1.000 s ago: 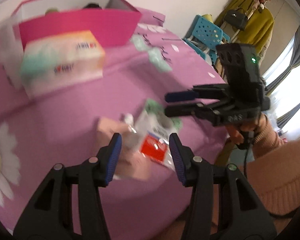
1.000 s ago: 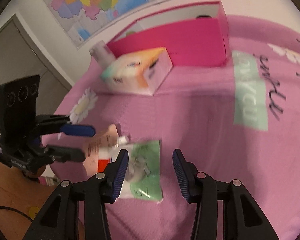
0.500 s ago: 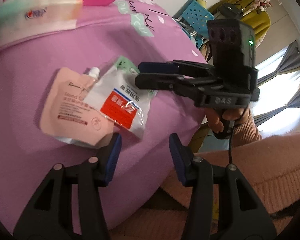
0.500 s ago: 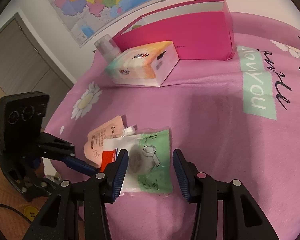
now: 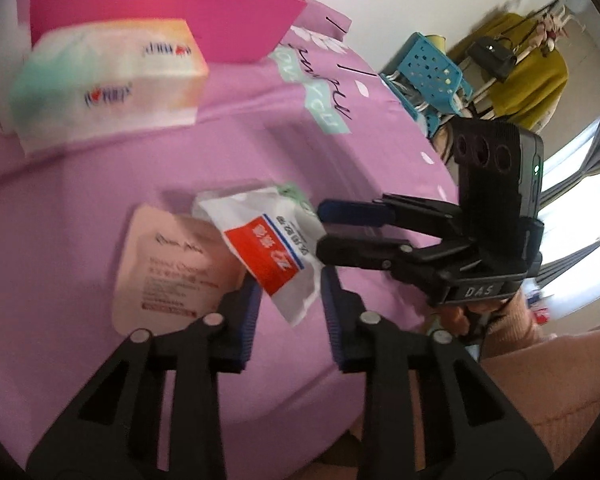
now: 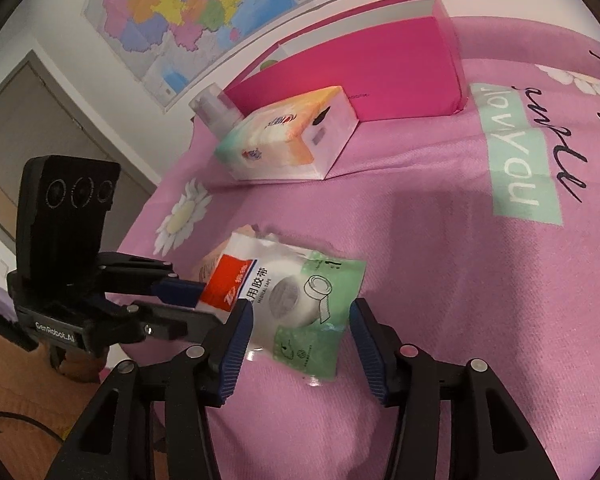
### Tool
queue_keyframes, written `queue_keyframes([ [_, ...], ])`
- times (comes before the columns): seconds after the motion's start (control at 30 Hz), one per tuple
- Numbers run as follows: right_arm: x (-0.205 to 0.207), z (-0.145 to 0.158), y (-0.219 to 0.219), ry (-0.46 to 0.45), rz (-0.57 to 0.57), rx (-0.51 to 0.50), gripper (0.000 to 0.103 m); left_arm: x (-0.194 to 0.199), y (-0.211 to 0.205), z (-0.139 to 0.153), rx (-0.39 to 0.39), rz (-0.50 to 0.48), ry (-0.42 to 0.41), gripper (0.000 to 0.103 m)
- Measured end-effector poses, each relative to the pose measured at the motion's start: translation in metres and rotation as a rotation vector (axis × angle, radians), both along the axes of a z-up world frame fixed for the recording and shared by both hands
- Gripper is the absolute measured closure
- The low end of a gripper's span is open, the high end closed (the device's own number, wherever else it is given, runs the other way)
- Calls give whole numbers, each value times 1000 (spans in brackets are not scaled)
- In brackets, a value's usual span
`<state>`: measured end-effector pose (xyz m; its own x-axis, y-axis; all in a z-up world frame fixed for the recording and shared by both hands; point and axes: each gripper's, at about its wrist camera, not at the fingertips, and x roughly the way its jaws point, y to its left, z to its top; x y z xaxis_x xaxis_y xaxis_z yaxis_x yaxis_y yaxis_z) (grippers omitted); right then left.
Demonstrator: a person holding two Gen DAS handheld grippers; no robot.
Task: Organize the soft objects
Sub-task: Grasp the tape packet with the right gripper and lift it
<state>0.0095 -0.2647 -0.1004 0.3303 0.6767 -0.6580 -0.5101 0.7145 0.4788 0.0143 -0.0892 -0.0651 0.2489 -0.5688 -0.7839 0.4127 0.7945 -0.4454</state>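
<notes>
A clear medical tape packet [image 5: 274,250] with a red label and green end lies on the pink tablecloth [image 5: 260,152], over a peach pouch [image 5: 168,268]. It also shows in the right wrist view [image 6: 296,296]. My left gripper [image 5: 288,308] is open, its fingers on either side of the packet's near corner. My right gripper [image 6: 300,332] is open at the packet's green end; it shows at the right in the left wrist view [image 5: 324,232]. The left gripper [image 6: 188,304] touches the packet's red end in the right wrist view.
A tissue box [image 5: 108,80] lies further back, also in the right wrist view [image 6: 288,136]. Behind it stands a magenta storage box [image 5: 160,20], seen too in the right wrist view [image 6: 364,76]. A blue chair [image 5: 428,76] stands beyond the table's right edge.
My left gripper has moved forward onto the packet's red corner, and the packet's near end has lifted. The right gripper has stayed at the green end.
</notes>
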Motion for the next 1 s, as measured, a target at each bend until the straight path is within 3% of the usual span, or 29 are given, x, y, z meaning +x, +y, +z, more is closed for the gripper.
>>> queue_keyframes([
  [0.37, 8, 0, -4, 16, -50, 58, 51, -2, 13, -5, 49, -24, -90, 87],
  [0.53, 9, 0, -1, 11, -31, 69, 50, -1, 12, -9, 50, -26, -83, 87],
  [0.57, 9, 0, -2, 11, -32, 69, 52, -1, 12, -9, 49, -26, -79, 87],
  [0.63, 9, -1, -3, 23, -25, 73, 68, -1, 10, -10, 43, -26, -68, 87],
  [0.7, 8, -3, -4, 25, -35, 60, 74, 2, 8, -10, 46, -22, -66, 87],
  [1.0, 6, 12, -7, -22, -52, 65, 79, 7, 5, 1, 22, -12, -88, 87],
])
